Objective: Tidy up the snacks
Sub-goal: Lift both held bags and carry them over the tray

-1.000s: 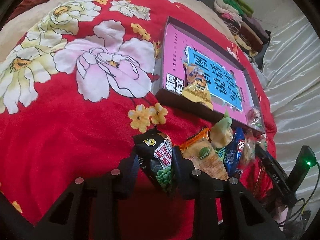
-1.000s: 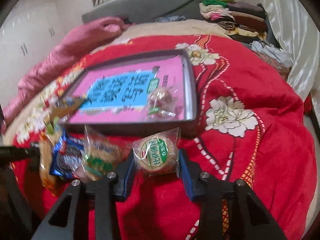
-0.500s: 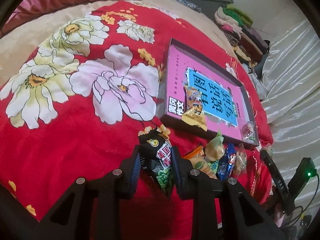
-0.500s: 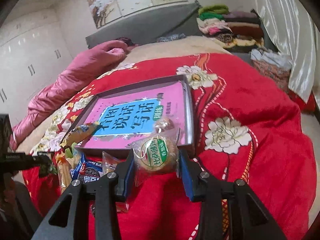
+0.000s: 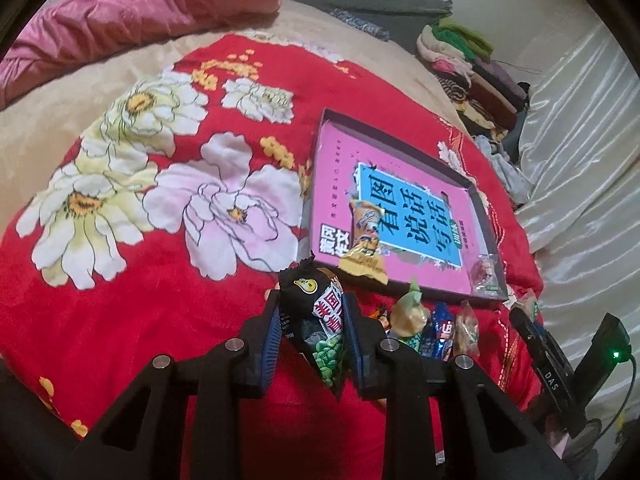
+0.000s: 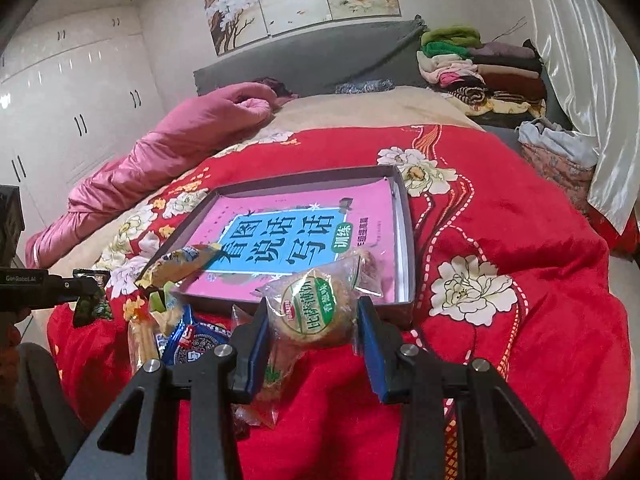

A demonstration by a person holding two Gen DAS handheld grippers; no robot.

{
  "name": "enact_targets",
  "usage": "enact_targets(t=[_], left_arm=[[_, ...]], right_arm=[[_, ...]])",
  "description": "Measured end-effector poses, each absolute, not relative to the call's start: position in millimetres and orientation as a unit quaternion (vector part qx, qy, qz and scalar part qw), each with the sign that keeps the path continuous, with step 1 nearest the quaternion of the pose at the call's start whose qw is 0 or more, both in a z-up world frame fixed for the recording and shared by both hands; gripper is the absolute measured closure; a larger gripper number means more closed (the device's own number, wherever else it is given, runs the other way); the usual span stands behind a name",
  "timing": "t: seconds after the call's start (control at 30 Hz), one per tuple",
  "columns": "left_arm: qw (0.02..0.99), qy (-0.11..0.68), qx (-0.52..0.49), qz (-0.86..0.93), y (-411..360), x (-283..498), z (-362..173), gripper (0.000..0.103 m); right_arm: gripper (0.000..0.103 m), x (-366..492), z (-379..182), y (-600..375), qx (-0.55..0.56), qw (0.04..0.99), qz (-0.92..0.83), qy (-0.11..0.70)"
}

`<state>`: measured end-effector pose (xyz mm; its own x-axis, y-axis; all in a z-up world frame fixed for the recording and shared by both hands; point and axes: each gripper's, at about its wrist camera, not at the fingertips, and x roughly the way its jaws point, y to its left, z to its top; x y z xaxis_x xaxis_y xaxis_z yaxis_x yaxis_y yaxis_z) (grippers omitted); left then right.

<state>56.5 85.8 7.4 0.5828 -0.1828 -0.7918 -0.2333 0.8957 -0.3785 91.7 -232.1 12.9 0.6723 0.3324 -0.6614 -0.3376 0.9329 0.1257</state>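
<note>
My left gripper (image 5: 310, 312) is shut on a black pea snack packet (image 5: 320, 320) and holds it above the red bedspread, short of the tray's near left corner. My right gripper (image 6: 312, 320) is shut on a round biscuit in a clear wrapper (image 6: 314, 312) and holds it above the tray's near edge. The shallow dark tray (image 6: 406, 216), also in the left wrist view (image 5: 372, 130), has a pink and blue printed base. A yellow packet (image 5: 364, 248) lies on its near left corner and a clear-wrapped snack (image 5: 486, 274) in its right corner.
Several loose snacks (image 5: 432, 326) lie in a row on the red flowered bedspread (image 5: 160, 240) in front of the tray, seen too in the right wrist view (image 6: 188, 340). A pink quilt (image 6: 160, 168), folded clothes (image 6: 480, 68) and a satin curtain (image 5: 580, 160) border the bed.
Both grippers have risen with their snacks held; the tray and the loose snacks look smaller and lower in both views.
</note>
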Motion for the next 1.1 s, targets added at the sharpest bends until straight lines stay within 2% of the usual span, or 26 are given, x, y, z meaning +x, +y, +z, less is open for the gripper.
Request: enact_targets(t=[0.43,1.1], left_arm=[[0.883,0.425,-0.2,0.003,61.8,64.5,36.2,0.073],[0.896,0.407,-0.173,-0.024,23.1,85.7,47.8,0.073]], right_arm=[[0.062,92.1,21.5,-230.8,-0.002,0.919,0.194,0.342],[0.062,95.5,29.6,-218.6,-0.018,0.924,0.205,0.322]])
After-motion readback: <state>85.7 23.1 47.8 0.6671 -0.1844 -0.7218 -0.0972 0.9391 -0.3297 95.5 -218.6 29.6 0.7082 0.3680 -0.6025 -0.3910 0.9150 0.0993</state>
